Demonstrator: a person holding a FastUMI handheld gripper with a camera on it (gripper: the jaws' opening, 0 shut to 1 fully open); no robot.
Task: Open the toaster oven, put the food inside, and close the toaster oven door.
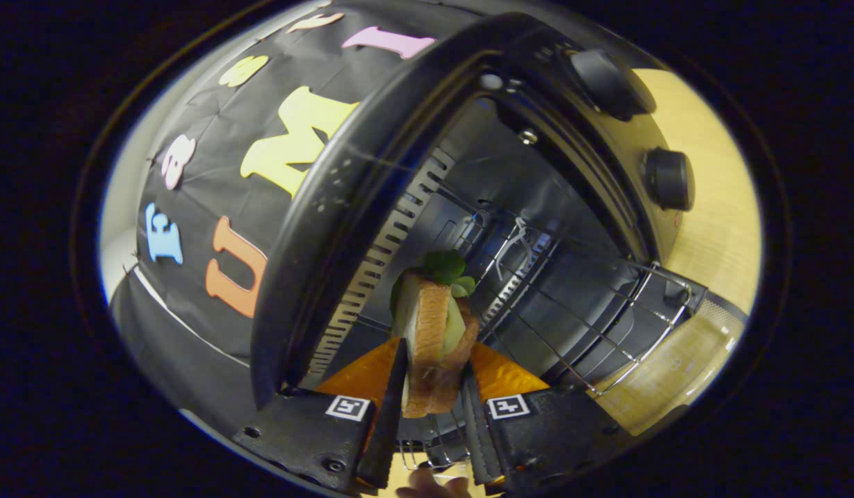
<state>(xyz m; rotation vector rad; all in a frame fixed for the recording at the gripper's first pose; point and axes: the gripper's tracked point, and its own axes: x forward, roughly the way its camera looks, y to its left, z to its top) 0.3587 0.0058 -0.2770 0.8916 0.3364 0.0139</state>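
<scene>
I observe my gripper (432, 387) clamped on the sandwich (434, 346), both fingers pressing its sides, holding it at the open mouth of the toaster oven (344, 207) over the wire rack (579, 325), which stands on the counter (711, 228).

The sandwich (434, 346) shows tan, toasted bread with pale filling and dark green leaves (one lighter leaf beside them). The toaster oven (316, 228) is black with black knobs (669, 180); its wire rack (607, 325) is silvery. The tabletop (718, 207) is light wood grain.
</scene>
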